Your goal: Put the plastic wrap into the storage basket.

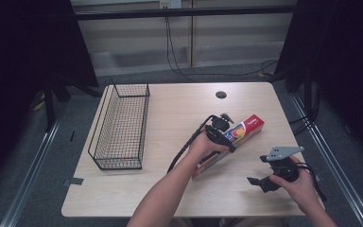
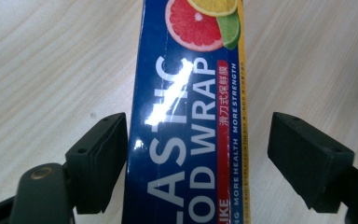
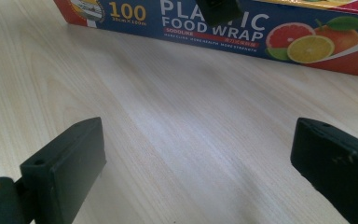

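Left claw [image 2: 196,154] straddles the plastic food wrap box [image 2: 186,116] lying on the counter [image 1: 170,113], one pad touching, the other clear; right claw [image 3: 196,172] hovers nearby, spread apart.

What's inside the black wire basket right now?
The black wire basket looks empty: only the light wooden table shows through its mesh. The far end is too fine to rule out something small.

Blue-and-red citrus-printed wrap box [image 1: 236,137], black wire basket [image 1: 121,126], pale woodgrain table [image 1: 179,109]
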Motion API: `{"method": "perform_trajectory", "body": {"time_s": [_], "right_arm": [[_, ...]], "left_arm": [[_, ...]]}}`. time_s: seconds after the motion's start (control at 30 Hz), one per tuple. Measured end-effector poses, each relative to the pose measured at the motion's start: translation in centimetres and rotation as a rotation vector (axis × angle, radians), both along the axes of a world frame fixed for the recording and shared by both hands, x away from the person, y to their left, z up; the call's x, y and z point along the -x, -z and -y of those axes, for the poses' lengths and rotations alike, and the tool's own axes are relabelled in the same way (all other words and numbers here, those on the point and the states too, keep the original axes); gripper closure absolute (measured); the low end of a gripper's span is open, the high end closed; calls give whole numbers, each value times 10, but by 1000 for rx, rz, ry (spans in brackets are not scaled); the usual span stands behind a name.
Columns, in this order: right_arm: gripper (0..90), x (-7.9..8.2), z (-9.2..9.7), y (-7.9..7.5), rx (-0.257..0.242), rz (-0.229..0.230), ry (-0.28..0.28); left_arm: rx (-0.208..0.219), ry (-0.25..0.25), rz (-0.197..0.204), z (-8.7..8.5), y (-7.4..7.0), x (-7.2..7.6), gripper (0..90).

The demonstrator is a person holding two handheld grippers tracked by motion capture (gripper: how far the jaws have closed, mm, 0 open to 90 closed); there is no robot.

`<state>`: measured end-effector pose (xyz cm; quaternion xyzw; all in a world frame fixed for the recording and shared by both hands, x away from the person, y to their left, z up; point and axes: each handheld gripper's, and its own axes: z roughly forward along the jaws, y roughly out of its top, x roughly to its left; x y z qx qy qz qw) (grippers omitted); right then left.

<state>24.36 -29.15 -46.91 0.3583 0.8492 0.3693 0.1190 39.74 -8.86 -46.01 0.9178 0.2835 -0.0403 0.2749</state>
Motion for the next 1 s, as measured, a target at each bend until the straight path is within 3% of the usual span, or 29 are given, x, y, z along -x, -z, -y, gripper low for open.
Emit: {"method": "perform_trajectory", "body": {"time_s": [0.47,0.7,0.77,0.87,1.0], "right_arm": [[27,0,1,-1,0,1,3],[27,0,1,-1,0,1,1],[27,0,1,0,0,2,2],[28,0,1,-1,-2,3,2],[27,1,2,-1,-3,5,2]], "left_arm": [[-37,7,6,7,4,-4,255],[-60,3,7,7,6,-7,354],[-81,21,33,8,4,-5,373],[-149,44,74,14,-1,-2,411],[-174,49,41,13,-4,-2,420]]}}
